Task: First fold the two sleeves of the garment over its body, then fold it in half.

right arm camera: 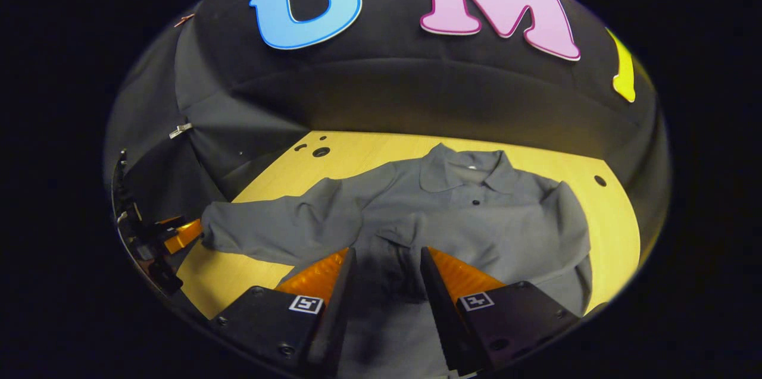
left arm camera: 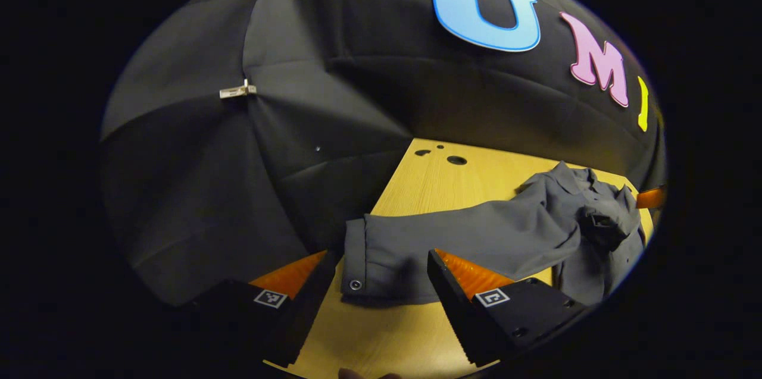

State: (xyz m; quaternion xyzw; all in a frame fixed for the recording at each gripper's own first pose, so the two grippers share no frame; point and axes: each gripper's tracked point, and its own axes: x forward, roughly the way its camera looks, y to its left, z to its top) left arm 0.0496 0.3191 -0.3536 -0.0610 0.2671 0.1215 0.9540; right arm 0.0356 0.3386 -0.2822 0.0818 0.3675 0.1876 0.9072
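In the left gripper view, the left hand-held gripper [left arm camera: 381, 290] is seen with its fingers spread wide, nothing pressed between them. The cuff [left arm camera: 357, 263] of the outstretched sleeve [left arm camera: 476, 236] lies just ahead of the gap, at about 12 o'clock from the fingertips, on the desk [left arm camera: 428, 179]. The cuff's snap sits close to the near edge. From the cuff the sleeve's long axis runs away toward 2 o'clock, where it joins the bunched body of the garment [left arm camera: 595, 218] farther off.

In the right gripper view, the right hand-held gripper [right arm camera: 384, 284] is also held apart, its fingers straddling the dark fabric low on the garment's front; whether they touch the cloth cannot be told. The other sleeve is judged to be folded in already, lying over the chest near 1 o'clock. Beyond, the collar [right arm camera: 464, 168] lies at 12 o'clock toward the booth wall. The outstretched sleeve is seen reaching out toward 9 o'clock, its end just beside the left hand-held gripper at the view's left edge.

The left hand-held gripper is judged the nearer to the unfolded sleeve. The coming move is taken to turn on the cuff being grasped and carried along the sleeve's axis, back over the body.
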